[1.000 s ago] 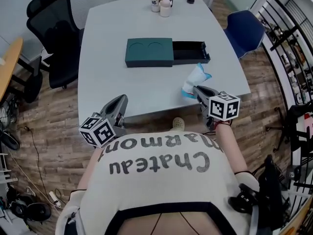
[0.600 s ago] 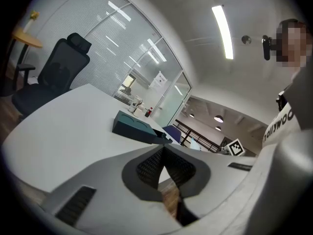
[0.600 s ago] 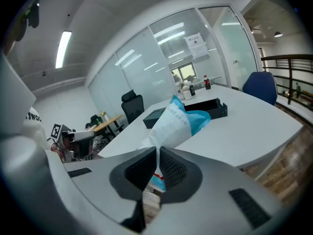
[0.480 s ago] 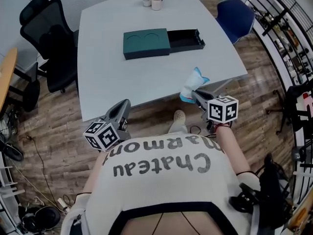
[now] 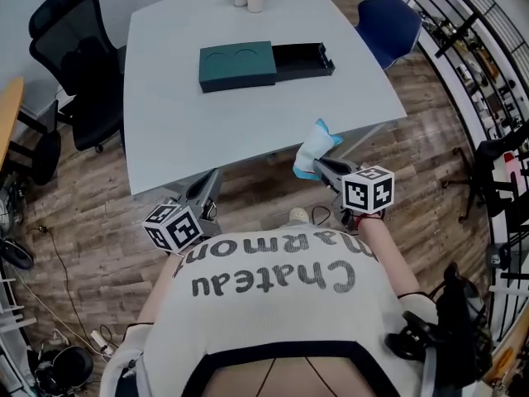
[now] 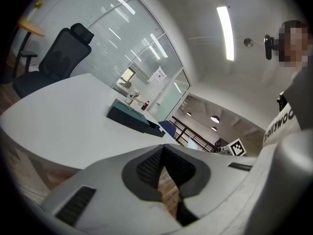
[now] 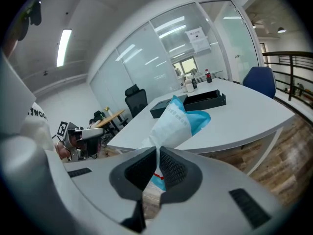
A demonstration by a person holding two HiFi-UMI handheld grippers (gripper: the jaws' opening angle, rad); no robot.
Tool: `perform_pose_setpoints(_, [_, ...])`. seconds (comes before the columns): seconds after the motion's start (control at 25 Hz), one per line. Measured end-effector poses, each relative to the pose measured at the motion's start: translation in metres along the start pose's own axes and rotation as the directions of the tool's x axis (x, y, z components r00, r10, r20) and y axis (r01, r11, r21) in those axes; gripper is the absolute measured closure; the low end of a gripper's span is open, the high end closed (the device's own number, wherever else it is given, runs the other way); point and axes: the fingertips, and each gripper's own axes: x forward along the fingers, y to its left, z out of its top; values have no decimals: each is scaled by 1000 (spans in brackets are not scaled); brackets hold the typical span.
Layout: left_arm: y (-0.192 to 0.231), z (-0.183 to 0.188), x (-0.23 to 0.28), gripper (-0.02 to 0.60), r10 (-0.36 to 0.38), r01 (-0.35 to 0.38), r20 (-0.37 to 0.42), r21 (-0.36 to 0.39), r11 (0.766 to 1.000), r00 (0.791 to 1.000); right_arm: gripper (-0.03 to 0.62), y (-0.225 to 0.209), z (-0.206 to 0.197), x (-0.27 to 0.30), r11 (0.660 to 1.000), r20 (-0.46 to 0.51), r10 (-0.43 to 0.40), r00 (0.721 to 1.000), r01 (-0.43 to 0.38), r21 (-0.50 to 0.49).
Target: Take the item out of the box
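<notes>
Currently right gripper [image 7: 157, 153] pinches pouch [image 7: 173, 124] at bottom edge; likely light, soft, slippery: hold seam. Left gripper [image 6: 164, 153] closed, empty.

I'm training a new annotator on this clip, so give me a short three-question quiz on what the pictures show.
1. Fill in: the drawer of the dark green box is slid ___.
2. Where is the white-and-blue packet? A) in the drawer B) between the fingers of the right gripper C) lying loose, held by nothing
3. True or false: the left gripper grips the packet.
Key: 1 open; 2 B; 3 false, its fingers are together on nothing.
</notes>
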Motion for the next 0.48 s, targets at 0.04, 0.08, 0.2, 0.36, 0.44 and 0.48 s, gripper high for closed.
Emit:
perform_pose_setpoints(0.04, [-3,0,1,581,3,-3,6,1,1000,1000,574,-3,0,-2,1000,1,2,1000,-2,0])
perform_pose_setpoints(0.08, [-5,0,1,581,8,-8,11,1,1000,1000,574,-5,2,-4,1000,4,5,1000,-5,-1])
perform_pose_setpoints(0.2, [-7,0,1,581,29,-29,19,-2,1000,999,574,-8,12,-6,1000,17,23,1000,-23,-12])
perform_pose_setpoints(0.36, [-15,9,7,581,71,-68,69,-39,997,995,574,-16,25,-15,998,12,45,999,-45,-45])
perform_pose_setpoints(0.44, [-25,17,14,581,75,-72,90,-35,997,993,575,-23,30,-23,997,11,51,999,-50,-56])
perform_pose_setpoints(0.48, [-30,21,17,581,74,-72,97,-24,997,992,574,-27,32,-26,997,14,52,999,-51,-60])
